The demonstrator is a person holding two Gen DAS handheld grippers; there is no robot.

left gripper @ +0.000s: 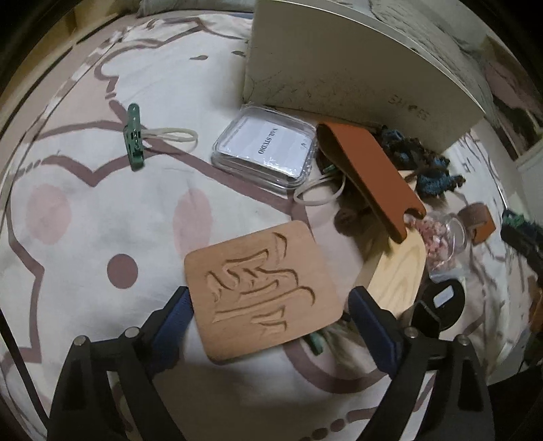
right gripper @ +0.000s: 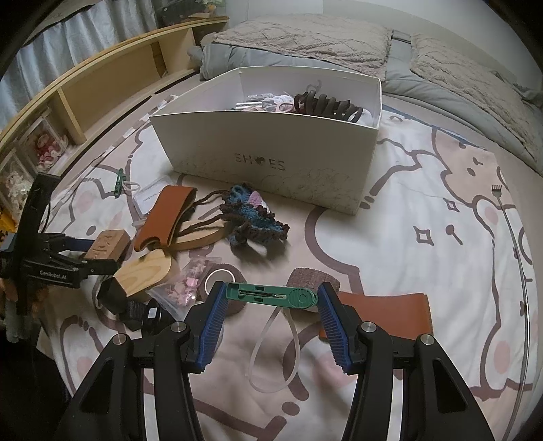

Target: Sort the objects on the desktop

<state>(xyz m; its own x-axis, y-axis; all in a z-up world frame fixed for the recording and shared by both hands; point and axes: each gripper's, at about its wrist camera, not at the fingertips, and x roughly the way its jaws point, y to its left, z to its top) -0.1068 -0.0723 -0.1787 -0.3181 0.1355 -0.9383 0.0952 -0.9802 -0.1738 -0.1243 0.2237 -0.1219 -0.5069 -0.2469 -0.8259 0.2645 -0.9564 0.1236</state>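
Right gripper (right gripper: 269,298) clamps a flat green plastic clip (right gripper: 271,294) endwise, ready for boxing; left gripper (left gripper: 268,305) stands open around a carved square wooden coaster (left gripper: 263,293), not gripping it.

The bed is covered by a cream sheet printed with mauve-outlined cartoon bears (right gripper: 424,217), pink cheek spots and small star marks; the same print shows in the left wrist view. At the head of the bed lie two beige textured pillows (right gripper: 305,37) on a folded grey quilt (right gripper: 397,73). Along the left side runs a light wooden headboard shelf with open compartments (right gripper: 112,78). Clear storage boxes holding pink and white items (right gripper: 44,152) sit at its near end. A pale pleated curtain (right gripper: 85,30) hangs behind the shelf.
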